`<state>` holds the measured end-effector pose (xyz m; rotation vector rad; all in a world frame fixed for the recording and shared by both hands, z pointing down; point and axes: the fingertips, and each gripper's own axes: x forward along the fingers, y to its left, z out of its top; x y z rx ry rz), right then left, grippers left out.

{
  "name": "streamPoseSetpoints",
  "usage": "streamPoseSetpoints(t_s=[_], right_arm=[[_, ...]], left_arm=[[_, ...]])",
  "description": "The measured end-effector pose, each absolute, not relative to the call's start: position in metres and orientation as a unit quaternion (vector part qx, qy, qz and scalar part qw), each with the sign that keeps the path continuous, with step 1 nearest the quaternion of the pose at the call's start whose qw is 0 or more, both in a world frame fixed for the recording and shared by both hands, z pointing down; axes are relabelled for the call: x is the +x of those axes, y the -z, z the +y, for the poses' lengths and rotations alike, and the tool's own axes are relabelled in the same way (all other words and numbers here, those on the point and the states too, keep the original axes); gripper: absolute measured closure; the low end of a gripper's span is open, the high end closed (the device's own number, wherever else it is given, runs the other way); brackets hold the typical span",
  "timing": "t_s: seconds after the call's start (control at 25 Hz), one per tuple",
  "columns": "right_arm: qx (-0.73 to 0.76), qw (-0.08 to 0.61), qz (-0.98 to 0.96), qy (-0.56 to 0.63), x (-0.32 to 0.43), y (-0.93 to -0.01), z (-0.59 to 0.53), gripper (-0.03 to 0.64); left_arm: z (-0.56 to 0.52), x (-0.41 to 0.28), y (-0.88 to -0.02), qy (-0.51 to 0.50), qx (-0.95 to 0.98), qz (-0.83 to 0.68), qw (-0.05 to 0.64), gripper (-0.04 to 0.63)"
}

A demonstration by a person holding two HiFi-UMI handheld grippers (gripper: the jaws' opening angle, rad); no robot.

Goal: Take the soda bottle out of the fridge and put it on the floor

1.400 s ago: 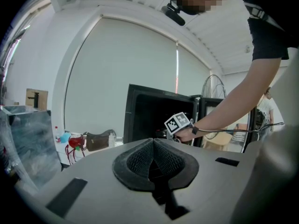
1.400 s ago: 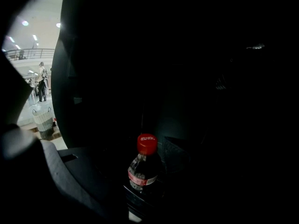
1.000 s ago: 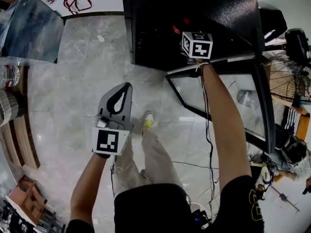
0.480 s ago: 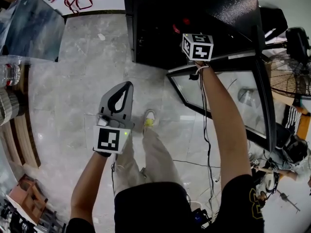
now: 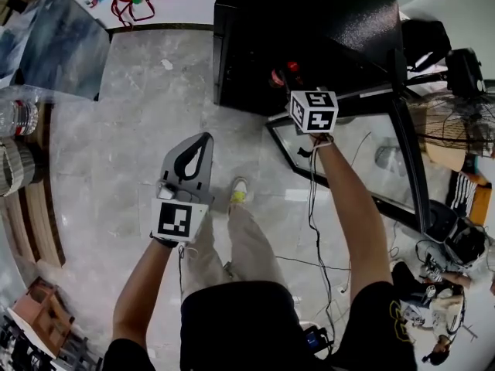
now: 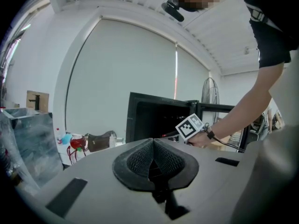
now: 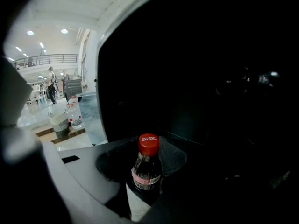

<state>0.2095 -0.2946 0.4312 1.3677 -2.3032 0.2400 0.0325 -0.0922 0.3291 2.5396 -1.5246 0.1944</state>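
**Right gripper view.** The right gripper [image 7: 148,168] is clenched on the soda bottle [image 7: 147,171], with its pads pressed against the body on both sides at the label. The bottle stands upright, its long axis vertical and its red cap [image 7: 148,144] on top. The liquid inside is dark. Behind the bottle is the black inside of the fridge [image 7: 210,78]. To the left, past the fridge's edge, a bright room shows a water bottle [image 7: 73,112] beside a basket [image 7: 59,121].

**Left gripper view.** The left gripper [image 6: 153,158] is closed, pad against pad, with nothing between. It faces the fridge, where the other gripper's marker cube [image 6: 190,126] sits at the opening. A fan [image 6: 210,93] stands behind the fridge.

**Head view.** The marker cube sits at the fridge's front edge, next to the open glass door [image 5: 363,161]. The bottle itself is too dark to make out here. The left gripper hangs over the grey tiled floor [image 5: 131,130], near the person's shoe [image 5: 237,192] and well apart from the fridge.
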Motion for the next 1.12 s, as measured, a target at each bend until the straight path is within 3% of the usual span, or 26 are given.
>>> streamPoseSetpoints(t_s=[0.6,1.12], right_arm=[[0.441,0.216,-0.869,-0.060,0.152,-0.388,-0.182,0.488],[0.414,0.250,-0.874,-0.058,0.119,-0.437,-0.124,0.488]], left_arm=[[-0.072,-0.011,-0.336,-0.051,0.842,-0.528,0.096,0.577],[-0.057,-0.027,-0.360,-0.033,0.852,-0.514,0.094,0.577]])
